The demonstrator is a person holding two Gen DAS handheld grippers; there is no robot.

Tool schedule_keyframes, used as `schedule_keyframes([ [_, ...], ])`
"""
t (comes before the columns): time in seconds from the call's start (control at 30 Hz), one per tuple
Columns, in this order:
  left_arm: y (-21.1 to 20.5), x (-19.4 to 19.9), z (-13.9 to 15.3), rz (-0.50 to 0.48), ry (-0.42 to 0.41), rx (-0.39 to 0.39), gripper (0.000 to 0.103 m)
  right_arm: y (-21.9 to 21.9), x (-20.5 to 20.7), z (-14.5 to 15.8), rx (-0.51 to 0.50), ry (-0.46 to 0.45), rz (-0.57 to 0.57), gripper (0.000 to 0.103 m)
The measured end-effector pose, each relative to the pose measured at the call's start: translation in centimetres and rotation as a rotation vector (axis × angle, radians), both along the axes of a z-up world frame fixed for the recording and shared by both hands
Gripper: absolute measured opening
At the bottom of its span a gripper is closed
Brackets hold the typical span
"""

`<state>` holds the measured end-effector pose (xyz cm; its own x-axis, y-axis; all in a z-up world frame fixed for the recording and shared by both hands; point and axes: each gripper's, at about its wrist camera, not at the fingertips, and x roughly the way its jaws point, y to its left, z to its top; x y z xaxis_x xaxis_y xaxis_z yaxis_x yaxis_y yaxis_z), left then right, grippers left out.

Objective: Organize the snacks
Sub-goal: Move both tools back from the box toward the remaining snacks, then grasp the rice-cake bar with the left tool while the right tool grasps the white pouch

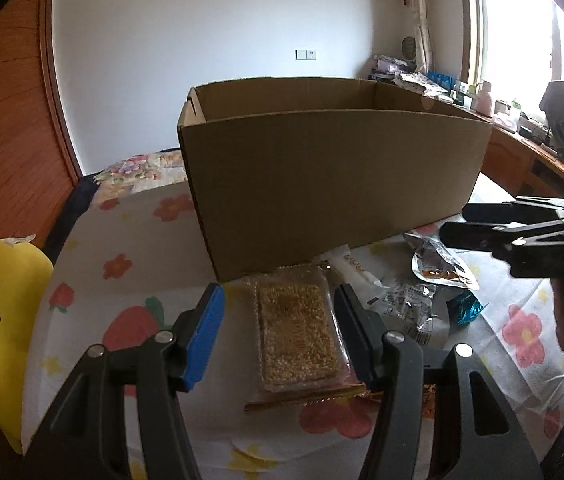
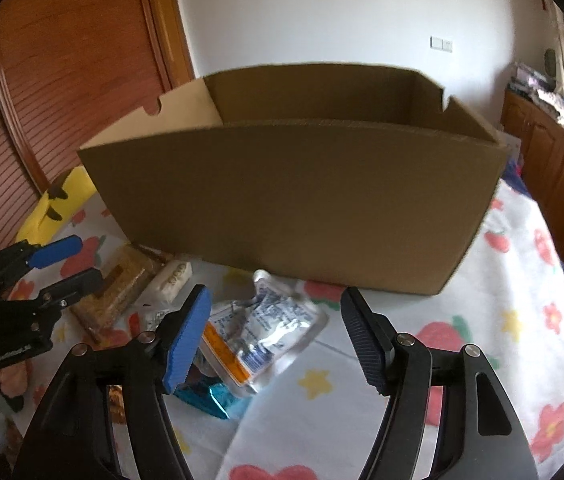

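Left gripper [image 1: 280, 334] spread wide, straddling grain bar pack [image 1: 300, 336] on tablecloth [image 1: 122, 240] by cardboard box [image 1: 334, 184]. Right gripper [image 2: 276, 338] also open, empty. Pack prob light, stiff, crumbly w/ slick wrap; pinch long edges mid-length.

The black left gripper [image 1: 280, 332] holds its blue-padded and ribbed black fingers spread wide; the black right gripper [image 2: 276, 336] is likewise spread, both tilted downward.
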<state>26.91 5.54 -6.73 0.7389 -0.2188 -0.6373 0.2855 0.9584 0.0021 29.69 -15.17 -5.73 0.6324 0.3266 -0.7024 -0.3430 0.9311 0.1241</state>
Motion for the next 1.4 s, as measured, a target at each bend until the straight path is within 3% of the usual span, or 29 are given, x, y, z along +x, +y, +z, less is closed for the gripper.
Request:
schedule_keyframes([
  [0.43,0.2,-0.7,0.5,0.017,-0.052,0.012,0.058,1.8,1.4,-2.7,-0.081,0.044,-0.001,0.07],
  [0.73,-0.2,-0.8,0.5,0.02,-0.055,0.041,0.058,-0.6,1.4,-3.3,-0.087,0.098,0.004,0.072],
  [0.87,-0.6,-0.7,0.3,0.018,-0.043,0.06,0.058,-0.8,1.1,-3.4,-0.134,0.085,0.021,0.066],
  [1.03,-1.0,-0.2,-0.1,0.014,-0.02,0.082,0.058,-1.4,0.9,-3.3,-0.1,0.082,0.023,0.048],
  [1.23,-1.5,0.7,-1.2,0.009,0.045,0.12,0.058,-2.0,0.9,-3.2,-0.088,0.079,0.022,0.044],
  [1.4,-1.3,1.1,-1.4,0.007,0.061,0.101,0.059,-1.9,1.0,-3.2,-0.086,0.08,0.023,0.044],
])
